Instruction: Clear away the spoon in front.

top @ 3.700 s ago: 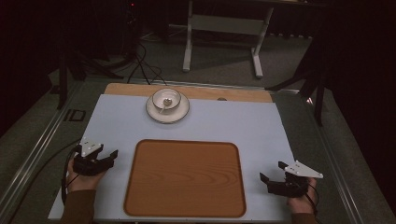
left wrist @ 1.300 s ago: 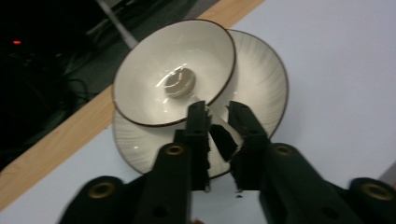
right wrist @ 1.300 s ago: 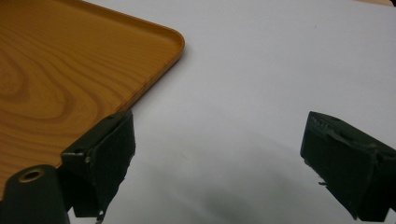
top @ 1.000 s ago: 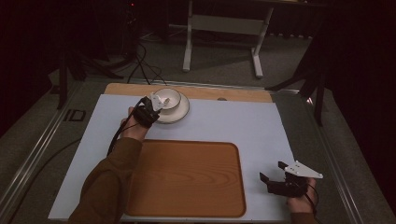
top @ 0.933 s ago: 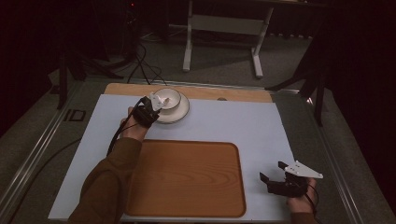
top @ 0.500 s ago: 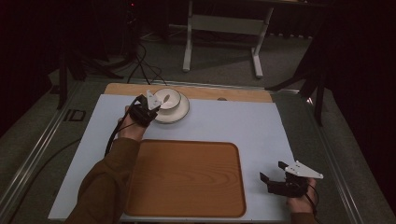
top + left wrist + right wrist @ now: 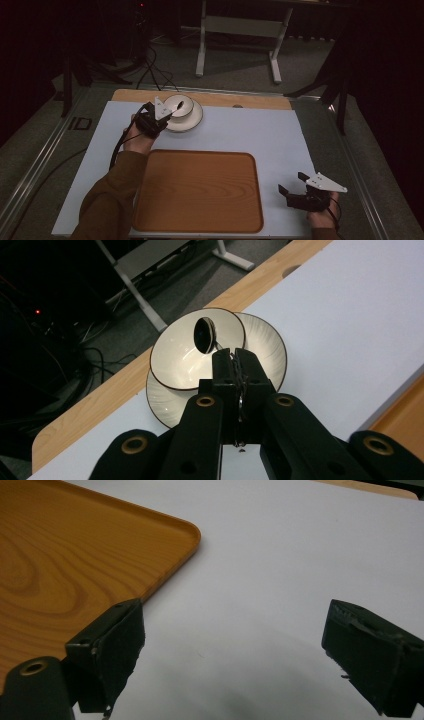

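White tabletop (image 7: 250, 135) — left hand-held gripper (image 7: 235, 357) clamps spoon (image 7: 204, 335) over cream dark-rimmed bowl (image 7: 175, 357); right hand-held gripper (image 7: 235, 655) wide.

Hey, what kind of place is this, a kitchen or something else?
Probably a lab or recording workspace, not a kitchen: a table under a pale sheet, loose cables on a carpeted floor, a bare metal stand behind, dark surroundings.

Person is wearing a brown sleeve (image 7: 107, 200). Both grippers are showing black fingers (image 7: 235, 370), brass-ringed screw holes, grey triangular top plates, black trailing cables.
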